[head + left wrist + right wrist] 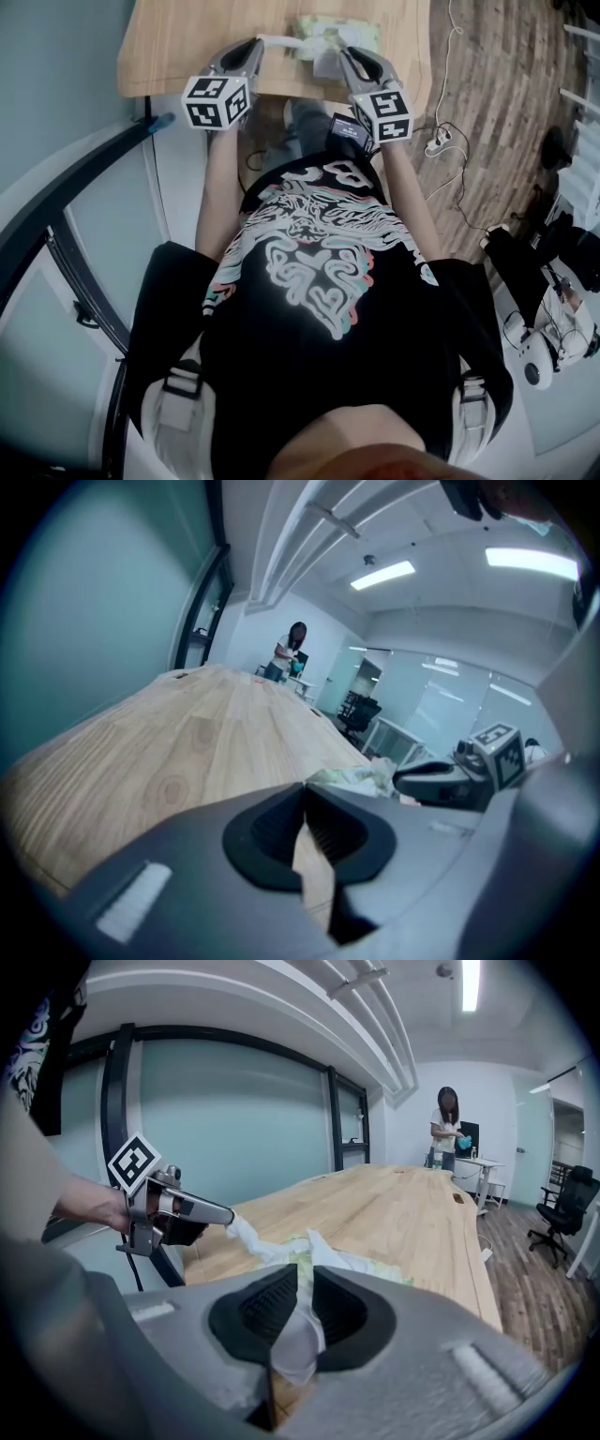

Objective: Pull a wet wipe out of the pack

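The wet wipe pack (349, 33), pale green and crumpled, lies on the wooden table (187, 42) between my two grippers. In the right gripper view a white wet wipe (251, 1239) stretches from the pack (375, 1267) to the tip of my left gripper (228, 1217), which is shut on its end. My right gripper (302, 1288) is shut on white wipe material (298, 1335) right at the pack. In the left gripper view my left gripper (305, 803) has its jaws together; the pinched wipe end does not show there. The pack (356, 778) and the right gripper (433, 774) lie to the right.
The table's near edge (272, 94) runs just under both grippers, and the long tabletop (412, 1204) stretches away behind the pack. A person (446, 1129) stands at the far end. Cables and a power strip (437, 145) lie on the floor at the right.
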`<move>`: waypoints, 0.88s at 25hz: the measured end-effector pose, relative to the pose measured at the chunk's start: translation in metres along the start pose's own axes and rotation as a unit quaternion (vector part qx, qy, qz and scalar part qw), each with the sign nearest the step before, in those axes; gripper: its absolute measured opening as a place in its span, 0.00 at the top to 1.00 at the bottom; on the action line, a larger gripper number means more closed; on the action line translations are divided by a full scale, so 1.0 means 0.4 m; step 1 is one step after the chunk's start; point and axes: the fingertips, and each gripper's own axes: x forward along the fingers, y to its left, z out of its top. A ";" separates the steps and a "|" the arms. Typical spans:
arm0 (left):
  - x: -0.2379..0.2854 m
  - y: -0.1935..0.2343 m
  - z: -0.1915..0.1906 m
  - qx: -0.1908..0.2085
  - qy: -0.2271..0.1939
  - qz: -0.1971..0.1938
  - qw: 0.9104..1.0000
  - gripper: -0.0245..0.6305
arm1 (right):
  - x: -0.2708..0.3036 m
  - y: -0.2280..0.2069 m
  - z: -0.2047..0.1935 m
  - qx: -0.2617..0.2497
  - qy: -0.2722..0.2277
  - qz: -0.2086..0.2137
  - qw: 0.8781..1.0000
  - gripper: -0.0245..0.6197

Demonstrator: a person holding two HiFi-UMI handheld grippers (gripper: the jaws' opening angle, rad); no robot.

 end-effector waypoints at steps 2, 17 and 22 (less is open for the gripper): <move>-0.001 0.016 -0.015 -0.003 0.006 0.006 1.000 0.97 | 0.000 0.004 0.004 -0.003 -0.003 0.004 1.000 0.88; 0.029 0.055 -0.079 0.079 -0.014 0.049 0.996 0.78 | -0.005 0.025 0.066 -0.033 -0.048 0.020 0.998 0.88; 0.031 0.056 -0.072 0.079 -0.025 0.064 0.995 0.68 | -0.021 0.016 0.076 -0.046 -0.052 0.003 0.998 0.89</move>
